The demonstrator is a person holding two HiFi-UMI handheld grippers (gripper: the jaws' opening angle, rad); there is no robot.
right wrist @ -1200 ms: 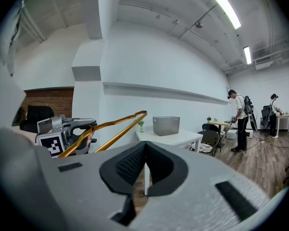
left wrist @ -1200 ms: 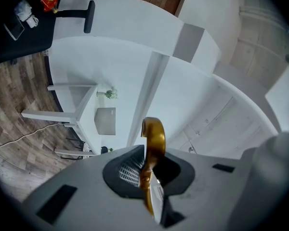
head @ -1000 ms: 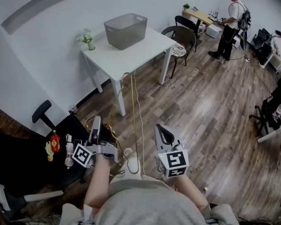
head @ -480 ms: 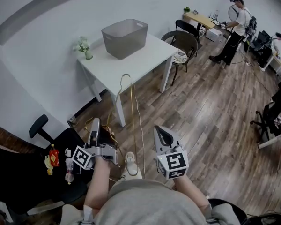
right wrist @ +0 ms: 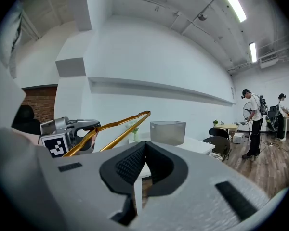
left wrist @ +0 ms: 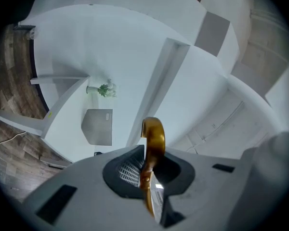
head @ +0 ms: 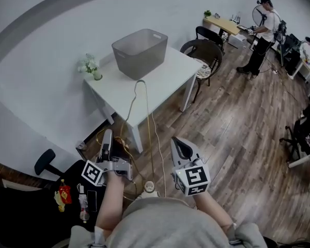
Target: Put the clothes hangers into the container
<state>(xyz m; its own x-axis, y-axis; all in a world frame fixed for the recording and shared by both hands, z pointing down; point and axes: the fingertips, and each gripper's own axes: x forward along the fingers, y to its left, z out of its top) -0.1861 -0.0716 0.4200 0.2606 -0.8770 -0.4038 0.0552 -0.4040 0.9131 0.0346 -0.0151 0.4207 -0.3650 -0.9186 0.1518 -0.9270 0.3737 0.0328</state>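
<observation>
A thin gold clothes hanger (head: 146,107) rises from my left gripper (head: 106,136), its hook reaching up over the white table's near edge. The left gripper view shows the jaws (left wrist: 147,170) shut on the hanger (left wrist: 154,138) near the hook. In the head view the grey container (head: 140,46) stands on the white table (head: 165,79) ahead; it also shows small past the jaws as the container (left wrist: 97,127). My right gripper (head: 180,144) is held beside the left, shut with nothing in it (right wrist: 145,165). From it I see the hanger (right wrist: 120,121) and the container (right wrist: 167,132).
A small vase of flowers (head: 91,66) stands on the table's left corner. Dark chairs (head: 202,48) sit behind the table. A black office chair (head: 46,161) and cables (head: 101,134) lie at lower left. People (head: 262,30) stand at a desk far right.
The table and container have come closer and more central in the head view. Both grippers keep the same pose, the left still holding the hanger.
</observation>
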